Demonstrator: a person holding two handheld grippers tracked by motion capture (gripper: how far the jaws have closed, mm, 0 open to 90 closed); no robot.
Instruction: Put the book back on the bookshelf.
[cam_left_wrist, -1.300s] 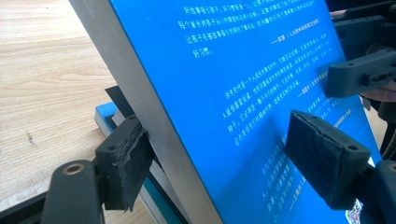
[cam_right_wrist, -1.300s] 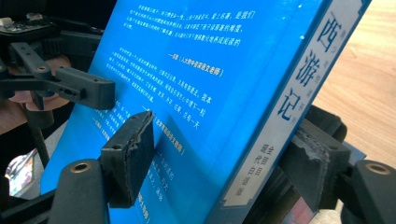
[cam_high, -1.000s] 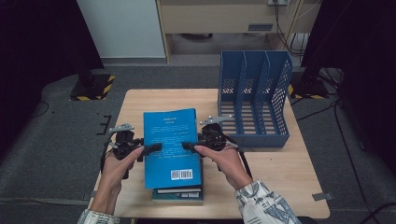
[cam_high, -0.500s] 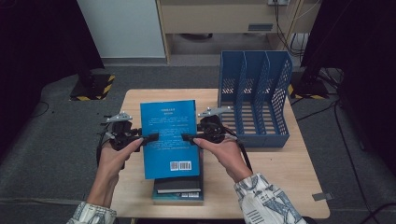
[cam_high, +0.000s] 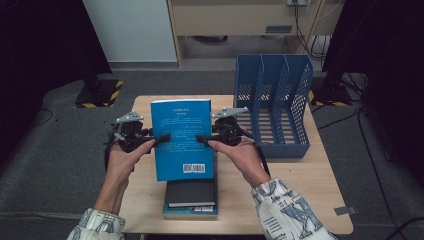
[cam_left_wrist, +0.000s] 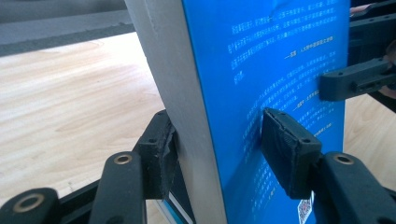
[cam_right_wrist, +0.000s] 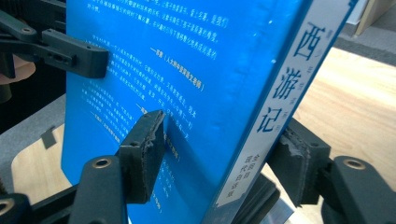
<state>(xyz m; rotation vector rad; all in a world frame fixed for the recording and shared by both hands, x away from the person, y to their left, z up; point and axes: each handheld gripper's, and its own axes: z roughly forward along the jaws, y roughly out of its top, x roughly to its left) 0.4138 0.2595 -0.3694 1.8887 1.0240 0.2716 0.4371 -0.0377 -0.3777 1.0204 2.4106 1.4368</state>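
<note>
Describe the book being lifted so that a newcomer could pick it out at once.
Left of the blue file rack on the wooden table, it is the bright blue book above a stack of darker books, gripped at both edges.

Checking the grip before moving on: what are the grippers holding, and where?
Both hold the blue book: left gripper on its page edge, right gripper on its spine edge.

The table (cam_high: 300, 175) is being overlooked from above and afar; the blue book (cam_high: 181, 137) is being viewed closely along each gripper's jaws from opposite edges, being shared by all three views.
</note>
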